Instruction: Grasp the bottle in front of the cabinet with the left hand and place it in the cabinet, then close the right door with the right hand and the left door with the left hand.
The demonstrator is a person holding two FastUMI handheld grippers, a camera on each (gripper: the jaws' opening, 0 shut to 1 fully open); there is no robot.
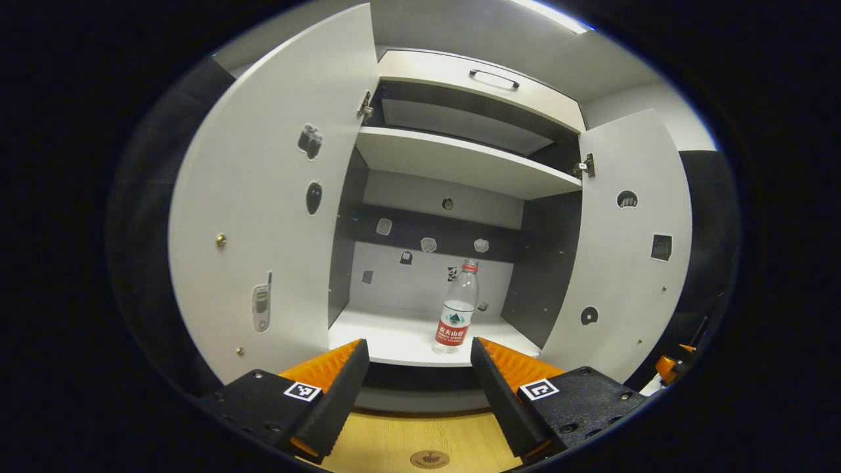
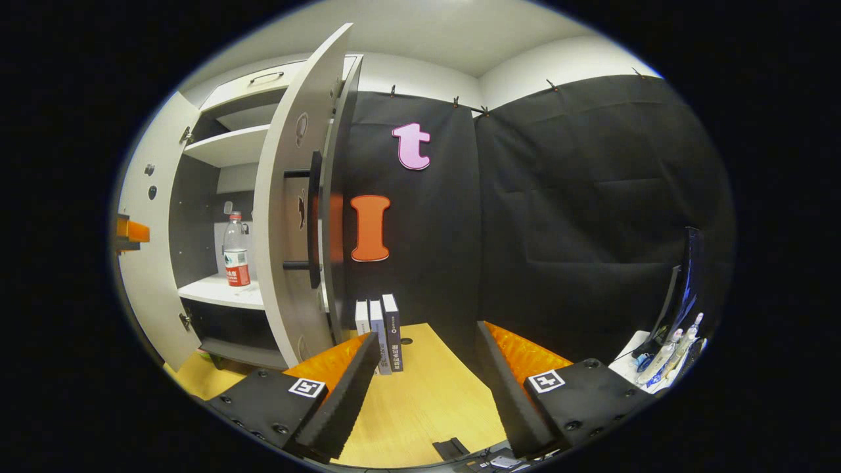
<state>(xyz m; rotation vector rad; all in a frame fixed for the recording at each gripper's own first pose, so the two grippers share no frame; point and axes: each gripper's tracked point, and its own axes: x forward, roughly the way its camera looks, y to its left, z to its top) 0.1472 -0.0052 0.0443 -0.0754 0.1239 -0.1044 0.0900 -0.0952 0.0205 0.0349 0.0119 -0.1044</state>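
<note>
1. Bottle (image 1: 456, 309) stands upright on the lower shelf (image 1: 394, 341) of the cabinet (image 1: 470, 164), close to the shelf's front edge and right of centre; in the right gripper view the same bottle (image 2: 236, 253) shows through the gap between the two doors.
2. Upper shelf (image 1: 460, 161) above it holds nothing visible; a drawer front with a handle (image 1: 494, 79) caps the cabinet.
3. Left door (image 1: 269, 210) and right door (image 1: 624, 249) both hang wide open, leaving the shelf mouth unobstructed.
4. Left gripper (image 1: 418, 358) is released, fingers spread apart and holding nothing, just short of the shelf edge with the bottle beyond the gap.
5. Right gripper (image 2: 427, 348) is likewise spread and unloaded, over the wooden tabletop (image 2: 427, 394), well right of the right door's (image 2: 295, 217) outer edge.
6. Three books (image 2: 381, 332) stand upright beside that door.
</note>
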